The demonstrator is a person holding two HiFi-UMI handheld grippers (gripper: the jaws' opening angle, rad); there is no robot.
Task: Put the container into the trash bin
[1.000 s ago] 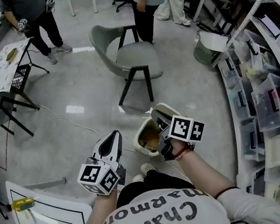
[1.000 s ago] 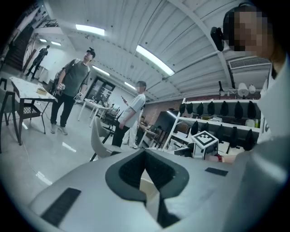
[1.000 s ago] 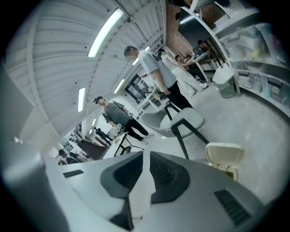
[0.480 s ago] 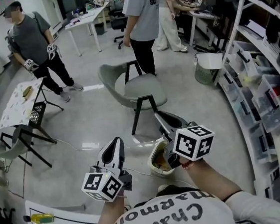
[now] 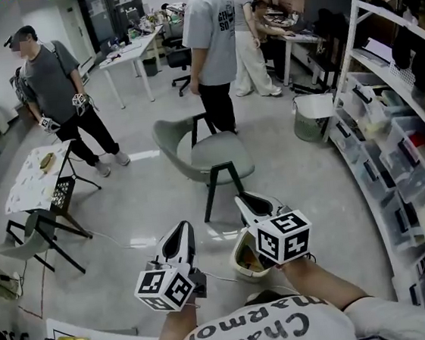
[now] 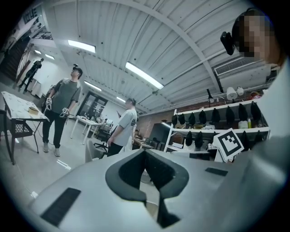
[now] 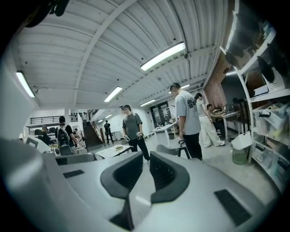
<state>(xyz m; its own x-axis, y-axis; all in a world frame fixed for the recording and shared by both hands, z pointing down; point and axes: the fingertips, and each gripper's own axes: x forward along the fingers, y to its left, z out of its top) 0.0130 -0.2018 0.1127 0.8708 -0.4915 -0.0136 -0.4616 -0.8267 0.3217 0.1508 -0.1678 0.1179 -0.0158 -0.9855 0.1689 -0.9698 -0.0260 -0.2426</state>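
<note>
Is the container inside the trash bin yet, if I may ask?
No: the container is held in the right tongs, well short of the trash bin.

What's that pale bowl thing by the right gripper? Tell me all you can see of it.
The container is a cream, bowl-like tub, plastic or foam by its look. It is open, with brown residue inside. It hangs in the air, tilted so that its inside shows from above, and is partly hidden behind the right gripper, whose jaws look closed on its rim. Nothing else seems to touch it.
</note>
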